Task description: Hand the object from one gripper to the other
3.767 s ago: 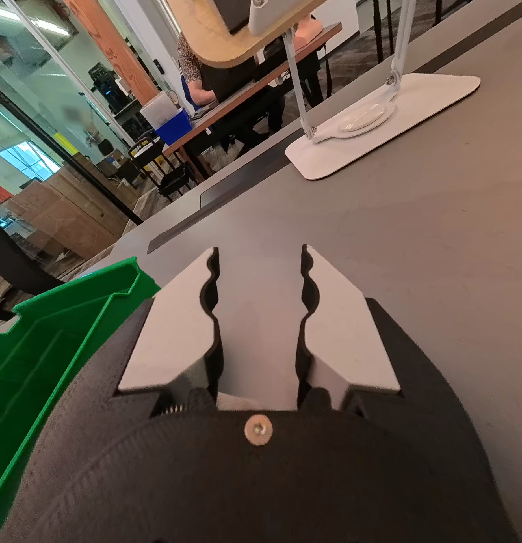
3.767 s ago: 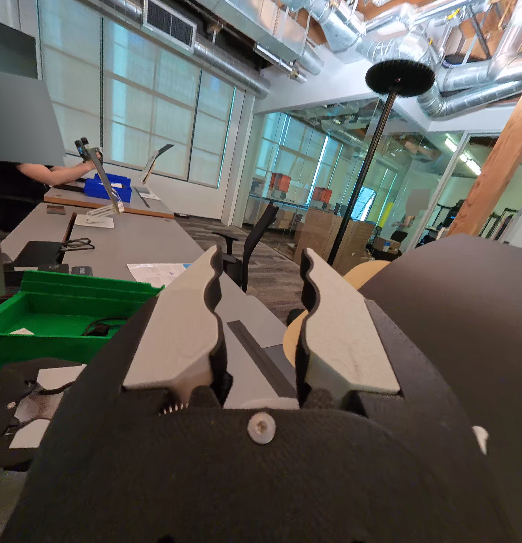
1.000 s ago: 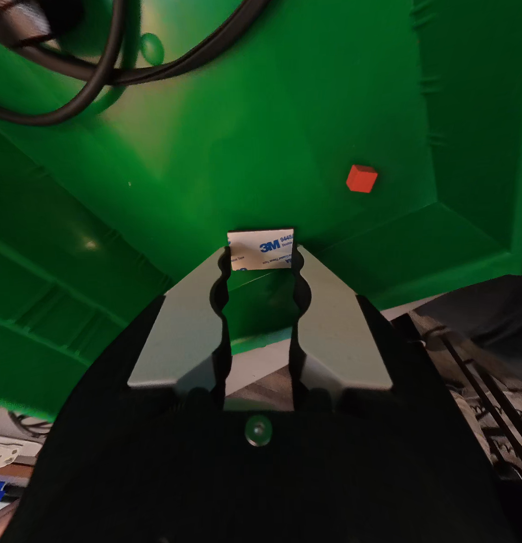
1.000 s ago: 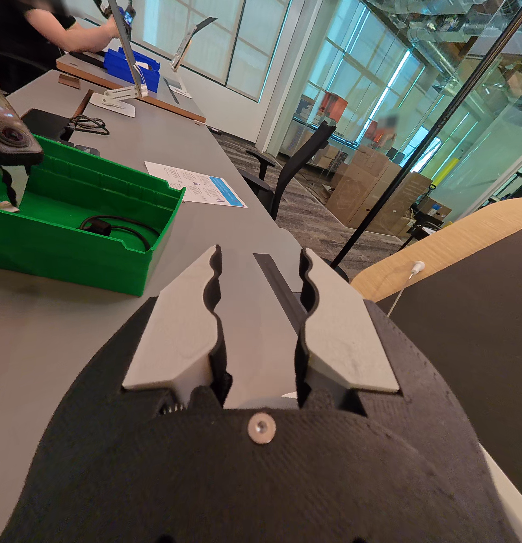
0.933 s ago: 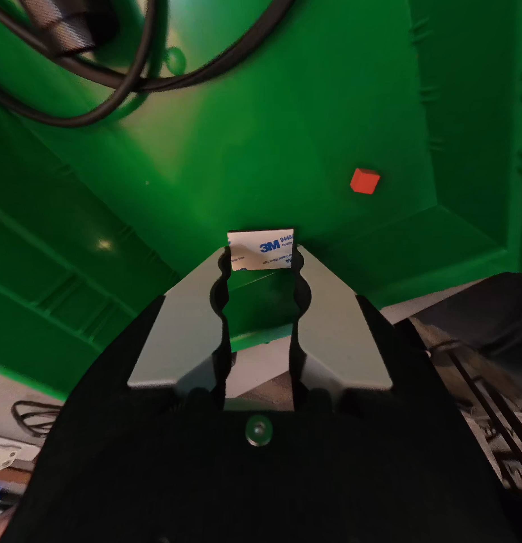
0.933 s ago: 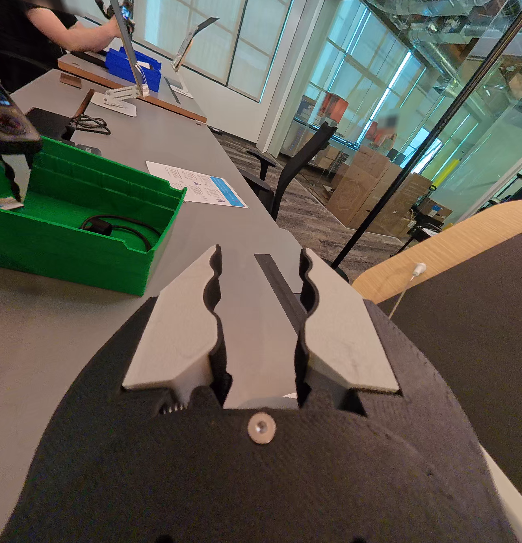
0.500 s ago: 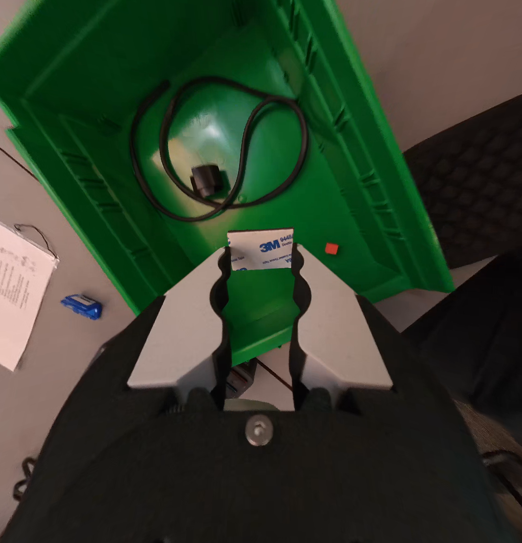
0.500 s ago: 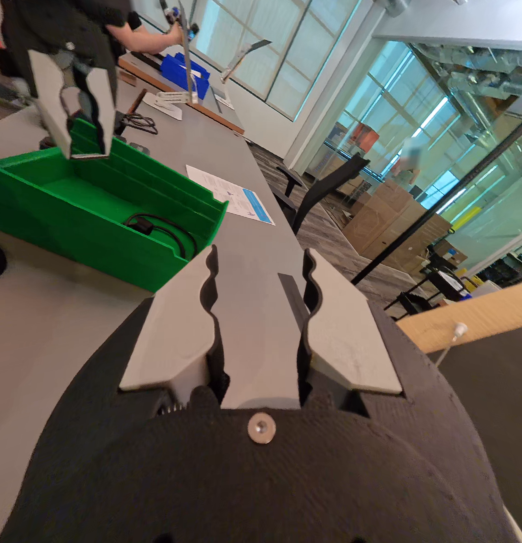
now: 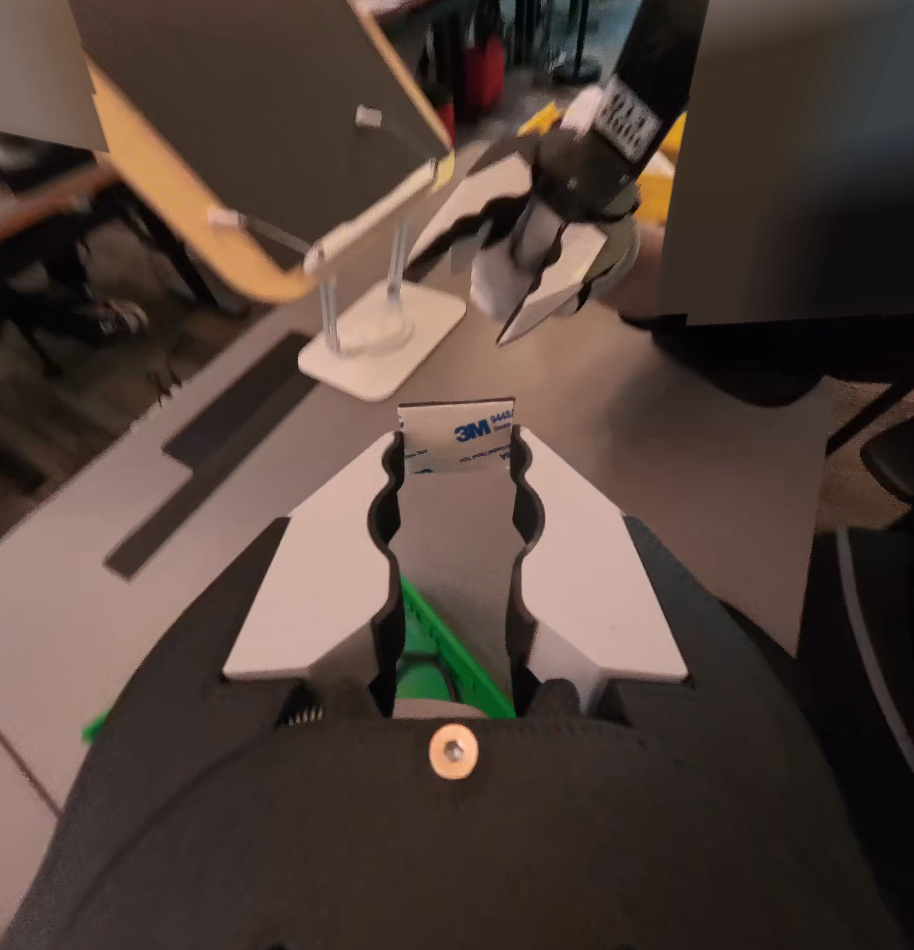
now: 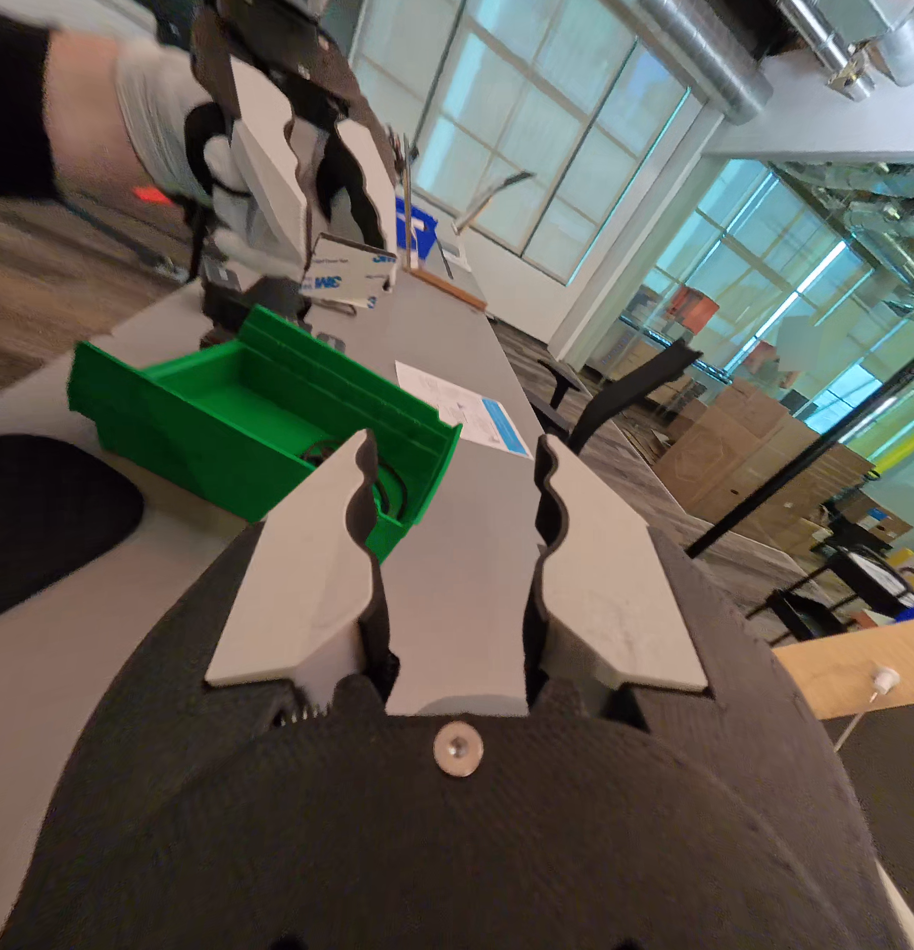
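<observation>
Grey desk (image 10: 460,514) runs toward glazed office walls, with a green bin (image 10: 197,437) on it holding a black cable (image 10: 393,483) and a printed sheet (image 10: 465,411) just beyond.

One second back the left gripper (image 9: 455,442) was down inside the bin, close over its floor; half a second back it was looking down on the bin from well above. Now it is clear of the bin and turned outward across the desk, so the bin shows only as a green sliver between its fingers. Its fingers stay clamped on the edges of the pad (image 9: 452,437), a thin white square with a dark back, held at the fingertips and lifted off any surface. From the right wrist view the pad (image 10: 349,277) hangs in the air above the bin's far end.

The right gripper (image 10: 454,452) has also swung round to face the left one, and its jaws stand apart with nothing between them. In the left view it (image 9: 526,288) hangs beyond a white stand (image 9: 382,339), pointing down toward the pad but well apart from it.

I judge the pickup done and the approach under way: the two tools now face each other, and the gap must close before the empty one can take the pad's free edge.
</observation>
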Available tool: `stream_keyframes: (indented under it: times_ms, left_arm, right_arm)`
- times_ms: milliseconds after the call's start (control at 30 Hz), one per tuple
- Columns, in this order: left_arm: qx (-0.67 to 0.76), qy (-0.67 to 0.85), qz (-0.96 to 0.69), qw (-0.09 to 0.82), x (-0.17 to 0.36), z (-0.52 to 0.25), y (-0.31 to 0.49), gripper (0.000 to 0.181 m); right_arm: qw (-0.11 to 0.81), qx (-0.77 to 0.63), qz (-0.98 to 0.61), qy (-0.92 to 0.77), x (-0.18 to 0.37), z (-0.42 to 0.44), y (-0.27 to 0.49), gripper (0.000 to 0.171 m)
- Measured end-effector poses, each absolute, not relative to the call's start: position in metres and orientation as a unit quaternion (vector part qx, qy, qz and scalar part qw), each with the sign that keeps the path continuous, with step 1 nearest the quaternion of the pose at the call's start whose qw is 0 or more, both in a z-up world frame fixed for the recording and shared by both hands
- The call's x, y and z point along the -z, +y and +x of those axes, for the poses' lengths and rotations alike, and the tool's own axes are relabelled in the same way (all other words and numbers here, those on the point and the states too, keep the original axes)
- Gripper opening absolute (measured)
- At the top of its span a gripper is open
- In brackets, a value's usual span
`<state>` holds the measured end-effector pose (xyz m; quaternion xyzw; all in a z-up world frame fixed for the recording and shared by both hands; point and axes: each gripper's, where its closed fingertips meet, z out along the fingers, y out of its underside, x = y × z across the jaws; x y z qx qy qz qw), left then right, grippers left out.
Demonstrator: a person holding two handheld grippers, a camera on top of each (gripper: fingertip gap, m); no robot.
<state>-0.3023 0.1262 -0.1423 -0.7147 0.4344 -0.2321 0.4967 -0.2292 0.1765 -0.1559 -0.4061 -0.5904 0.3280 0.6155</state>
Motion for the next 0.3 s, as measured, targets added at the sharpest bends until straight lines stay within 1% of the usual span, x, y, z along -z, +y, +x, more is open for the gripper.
stream_keyframes:
  times_ms: [167,300]
  left_arm:
    - [0.287,0.45,-0.623,0.571,0.099,-0.239,0.124,0.039]
    - [0.356,0.44,-0.574,0.592,0.076,-0.201,0.127,0.039]
  right_arm:
    - [0.63,-0.364,-0.386,-0.568,0.118,-0.198,0.181,0.055]
    - [0.645,-0.36,-0.37,-0.564,0.097,-0.172,0.184,0.056]
